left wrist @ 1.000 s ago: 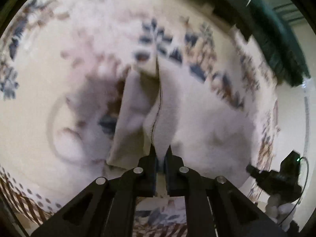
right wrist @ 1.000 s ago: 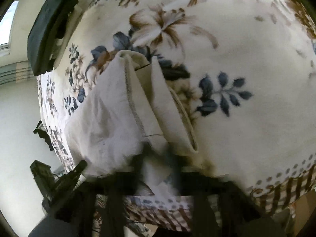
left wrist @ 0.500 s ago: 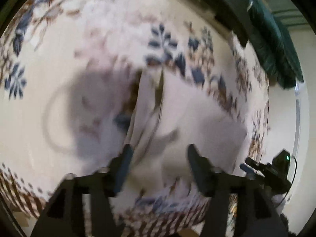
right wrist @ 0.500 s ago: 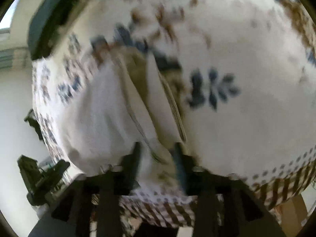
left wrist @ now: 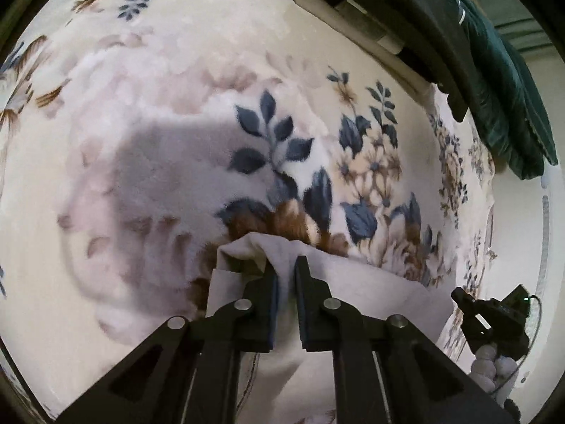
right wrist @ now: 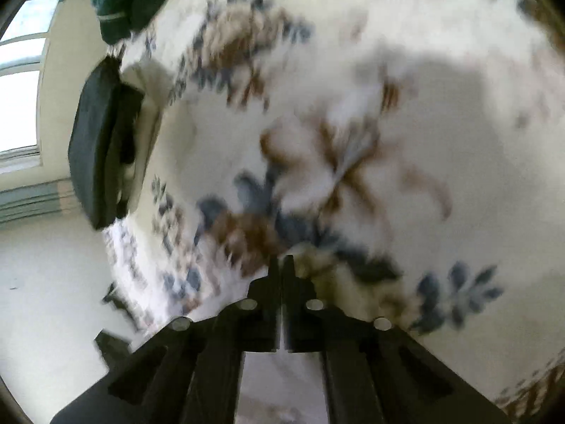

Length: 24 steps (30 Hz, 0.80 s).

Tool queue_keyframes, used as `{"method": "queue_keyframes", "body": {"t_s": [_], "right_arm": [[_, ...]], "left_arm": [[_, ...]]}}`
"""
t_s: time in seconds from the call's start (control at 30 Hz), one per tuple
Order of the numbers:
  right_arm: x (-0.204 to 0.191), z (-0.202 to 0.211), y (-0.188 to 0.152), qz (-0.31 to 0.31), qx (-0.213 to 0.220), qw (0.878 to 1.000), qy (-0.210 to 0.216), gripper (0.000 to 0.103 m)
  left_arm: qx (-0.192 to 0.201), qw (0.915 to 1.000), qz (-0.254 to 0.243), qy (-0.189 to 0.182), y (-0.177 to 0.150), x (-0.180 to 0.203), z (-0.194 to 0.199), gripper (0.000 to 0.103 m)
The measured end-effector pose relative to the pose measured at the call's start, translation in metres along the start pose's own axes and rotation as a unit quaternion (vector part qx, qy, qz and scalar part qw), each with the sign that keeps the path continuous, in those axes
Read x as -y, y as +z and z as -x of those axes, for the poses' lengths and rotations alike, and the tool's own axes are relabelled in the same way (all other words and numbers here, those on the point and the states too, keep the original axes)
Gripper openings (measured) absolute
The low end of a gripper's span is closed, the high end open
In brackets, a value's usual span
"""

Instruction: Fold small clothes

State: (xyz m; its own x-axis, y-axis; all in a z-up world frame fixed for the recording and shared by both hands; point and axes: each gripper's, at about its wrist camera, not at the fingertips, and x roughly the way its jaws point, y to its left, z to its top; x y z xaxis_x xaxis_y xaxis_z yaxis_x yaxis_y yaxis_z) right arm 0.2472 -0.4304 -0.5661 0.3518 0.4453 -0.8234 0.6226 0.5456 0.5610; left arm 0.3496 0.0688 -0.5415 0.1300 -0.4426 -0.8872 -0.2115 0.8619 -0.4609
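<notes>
A small off-white garment [left wrist: 353, 282] lies on a floral blanket [left wrist: 176, 106]. In the left wrist view my left gripper [left wrist: 285, 265] is shut on a bunched fold of the garment at its far edge, with cloth between the jaws. In the right wrist view, which is blurred by motion, my right gripper [right wrist: 281, 265] has its jaws pressed together; a pale strip of cloth [right wrist: 279, 371] shows below the fingers, and whether it is pinched I cannot tell.
The blanket has blue and brown flowers. Dark cushions [left wrist: 406, 10] and a green cloth [left wrist: 508, 99] lie along the far edge. A black device [left wrist: 494, 314] sits at the right. A window [right wrist: 17, 88] is at the far left.
Both grippers opened half a second ago, moved forward along the garment, and have closed again. The left now grips the garment's far fold; the right view swings fast.
</notes>
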Motion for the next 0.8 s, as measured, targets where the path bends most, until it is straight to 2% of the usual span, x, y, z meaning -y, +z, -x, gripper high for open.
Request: {"method": "queue_keyframes", "body": {"t_s": [0.1,0.17,0.2,0.27,0.3,0.33,0.37,0.4,0.43,0.53,0.63,0.7,0.8], "right_arm": [[0.014,0.002,0.014,-0.023,-0.008,1.0,0.006,0.0],[0.013,-0.002,0.018,-0.018,-0.043,0.998,0.03,0.0],[0.011,-0.004,0.016,-0.017,-0.065,0.997,0.031,0.004],[0.007,-0.008,0.012,-0.014,-0.093,0.995,0.039,0.028],[0.004,-0.012,0.009,-0.013,-0.102,0.994,0.041,0.051],[0.002,-0.018,0.005,-0.007,-0.114,0.993,0.037,0.054],[0.0,-0.029,0.002,-0.004,-0.129,0.991,0.031,0.054],[0.0,-0.034,0.001,-0.004,-0.134,0.991,0.025,0.048],[-0.002,-0.038,-0.001,0.003,-0.13,0.991,0.023,0.009],[-0.009,-0.036,-0.001,0.01,-0.081,0.997,0.0,0.009],[0.0,-0.031,0.009,-0.019,-0.044,0.999,-0.016,0.007],[0.003,-0.037,0.011,-0.023,-0.043,0.998,-0.026,0.007],[-0.004,-0.047,0.007,0.0,-0.074,0.997,-0.023,0.01]], "left_arm": [[-0.009,0.9998,0.012,-0.01,-0.002,-0.005,-0.005,0.007],[-0.01,0.9996,0.016,-0.02,-0.005,-0.006,-0.005,0.007],[-0.009,0.9996,0.014,-0.021,-0.005,-0.006,-0.003,0.007],[-0.008,0.9996,0.014,-0.023,-0.005,-0.006,-0.002,0.007],[-0.008,0.9996,0.013,-0.022,-0.006,-0.005,-0.001,0.007],[-0.008,0.9997,0.011,-0.022,-0.006,-0.004,-0.001,0.007],[-0.007,0.9997,0.01,-0.021,-0.006,-0.003,-0.001,0.007],[-0.007,0.9997,0.008,-0.02,-0.005,-0.002,-0.001,0.007],[-0.006,0.9998,0.007,-0.019,-0.005,-0.002,0.0,0.007],[0.001,0.9996,0.014,-0.023,-0.005,-0.005,0.005,0.006],[0.006,0.9997,0.012,-0.022,-0.004,-0.009,0.01,0.003],[0.006,0.9998,0.015,-0.011,-0.003,-0.015,0.01,0.003],[-0.011,0.9984,0.033,-0.045,-0.002,-0.023,0.01,0.004]]}}
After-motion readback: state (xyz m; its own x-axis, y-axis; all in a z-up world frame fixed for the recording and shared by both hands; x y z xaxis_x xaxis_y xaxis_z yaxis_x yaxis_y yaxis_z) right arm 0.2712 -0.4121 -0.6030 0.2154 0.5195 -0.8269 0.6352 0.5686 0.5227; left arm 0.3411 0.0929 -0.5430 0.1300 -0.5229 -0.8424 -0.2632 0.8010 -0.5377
